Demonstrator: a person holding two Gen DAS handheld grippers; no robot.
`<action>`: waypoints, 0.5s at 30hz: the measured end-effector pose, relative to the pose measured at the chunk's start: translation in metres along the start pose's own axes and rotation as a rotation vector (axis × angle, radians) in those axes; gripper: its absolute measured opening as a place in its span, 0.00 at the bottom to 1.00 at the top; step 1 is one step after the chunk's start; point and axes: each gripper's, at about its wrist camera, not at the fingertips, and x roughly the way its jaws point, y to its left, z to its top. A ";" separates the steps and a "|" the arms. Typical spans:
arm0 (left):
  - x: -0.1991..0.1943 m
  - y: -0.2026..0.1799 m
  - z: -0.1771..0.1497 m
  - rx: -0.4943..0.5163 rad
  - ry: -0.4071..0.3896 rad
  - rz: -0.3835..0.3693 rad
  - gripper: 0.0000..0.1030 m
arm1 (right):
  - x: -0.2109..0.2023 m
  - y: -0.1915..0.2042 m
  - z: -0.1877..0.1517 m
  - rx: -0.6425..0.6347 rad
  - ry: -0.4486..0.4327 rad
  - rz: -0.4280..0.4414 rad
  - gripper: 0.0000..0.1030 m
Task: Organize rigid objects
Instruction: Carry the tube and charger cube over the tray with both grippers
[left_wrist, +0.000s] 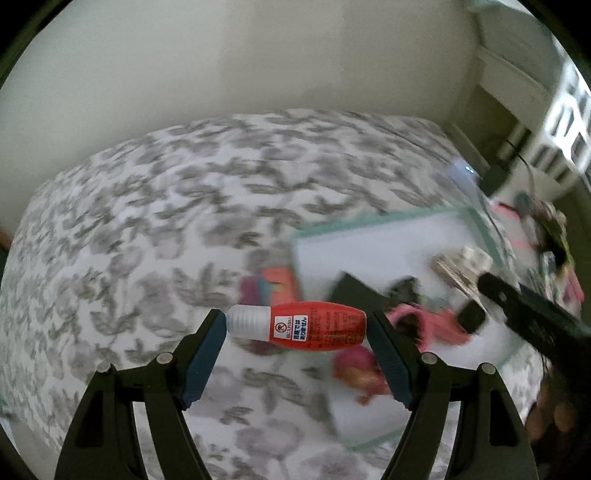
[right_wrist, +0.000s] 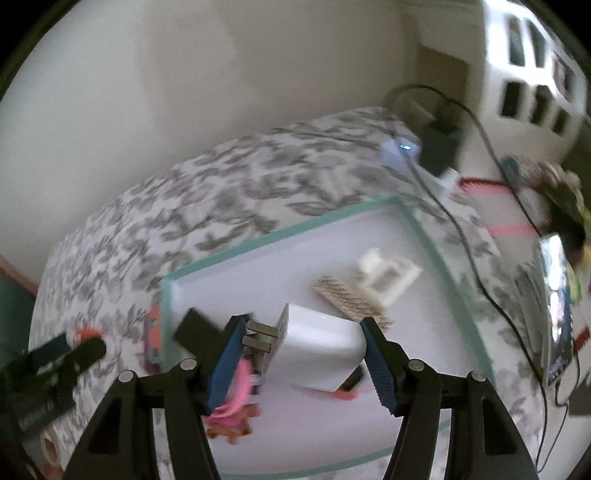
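My left gripper (left_wrist: 295, 325) is shut on a small red bottle (left_wrist: 317, 325) with a white cap, held sideways above the floral bedcover. My right gripper (right_wrist: 301, 341) is shut on a white wall charger (right_wrist: 317, 350) with metal prongs pointing left, held above a white tray with a teal rim (right_wrist: 258, 240). The tray (left_wrist: 369, 221) also shows in the left wrist view. On it lie a white block piece (right_wrist: 386, 275), a tan patterned strip (right_wrist: 347, 299), a black flat object (right_wrist: 192, 326) and pink items (right_wrist: 240, 395). The right gripper shows in the left view (left_wrist: 517, 310).
A floral bedcover (left_wrist: 166, 221) fills the surface below a beige wall. A black cable (right_wrist: 476, 236), a phone (right_wrist: 557, 302) and a cluttered pink-edged heap lie at the right. An orange patterned item (left_wrist: 275, 280) lies left of the tray. White shelving (right_wrist: 532, 62) stands at the back right.
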 end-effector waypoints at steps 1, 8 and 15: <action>0.000 -0.009 0.000 0.019 0.004 -0.017 0.77 | 0.001 -0.008 0.001 0.015 0.002 -0.012 0.64; 0.008 -0.073 -0.013 0.166 0.051 -0.091 0.77 | 0.013 -0.061 0.001 0.138 0.045 -0.059 0.64; 0.019 -0.102 -0.025 0.229 0.099 -0.108 0.77 | 0.021 -0.081 -0.003 0.185 0.080 -0.068 0.64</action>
